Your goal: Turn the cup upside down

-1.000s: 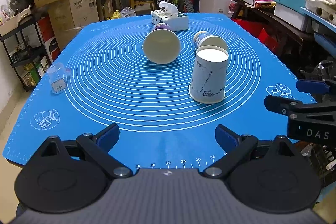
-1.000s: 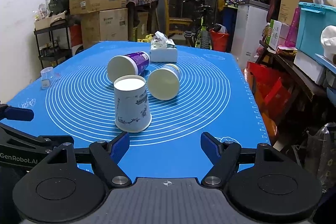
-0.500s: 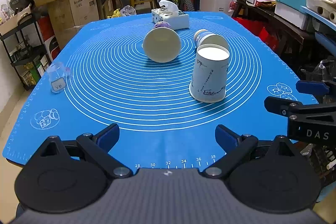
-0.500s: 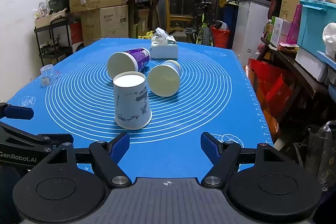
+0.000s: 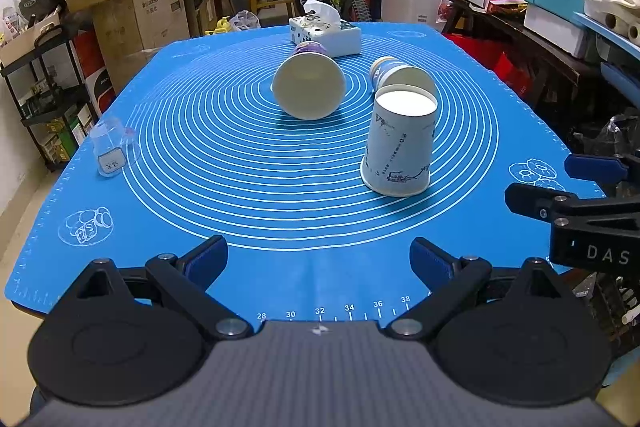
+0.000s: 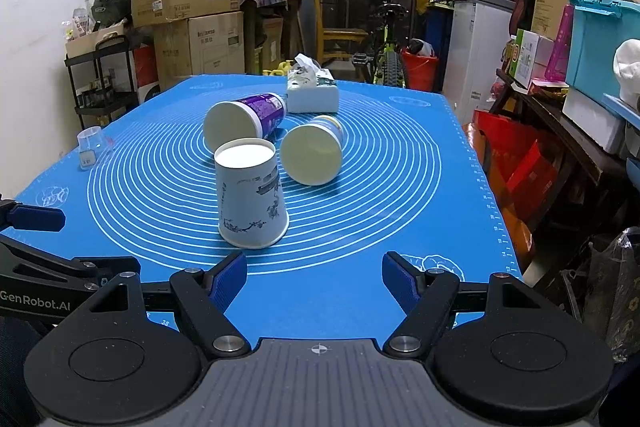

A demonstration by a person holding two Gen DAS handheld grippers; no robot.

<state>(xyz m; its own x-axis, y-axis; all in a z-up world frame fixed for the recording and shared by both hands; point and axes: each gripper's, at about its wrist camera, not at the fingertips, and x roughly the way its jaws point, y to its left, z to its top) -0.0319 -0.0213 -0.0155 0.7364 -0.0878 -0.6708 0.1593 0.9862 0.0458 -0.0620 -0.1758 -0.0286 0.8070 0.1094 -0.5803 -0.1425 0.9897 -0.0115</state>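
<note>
- The white paper cup with a dark ink-style print (image 5: 400, 147) stands upside down on the blue silicone mat with white concentric rings (image 5: 224, 163), its wide rim flat on the mat and its closed white base facing up; in the right wrist view the same cup (image 6: 252, 199) sits just ahead of the near-left fingertip, inside the ring pattern
- The left gripper (image 5: 320, 261) hangs over the near edge of the mat with its jaws spread wide and nothing between them; its blue pads (image 5: 206, 261) are well short of the cup, which lies ahead and to the right of its centre line
- The right gripper (image 6: 314, 277) is likewise spread wide and empty; its blue fingertips (image 6: 232, 277) hover low at the mat's near edge, apart from the cup
- A purple-banded white paper cup (image 6: 244, 119) lies on its side behind the upturned cup, its cream interior facing the cameras; a blue-and-white paper cup (image 6: 314, 153) also lies on its side, just to the right of it and close behind the upturned cup
- A white rectangular tissue box with a tissue poking out (image 6: 312, 93) sits at the far side of the mat, just behind the purple cup
- A small clear plastic cup (image 5: 110, 151) stands near the mat's left edge, well apart from the paper cups
</note>
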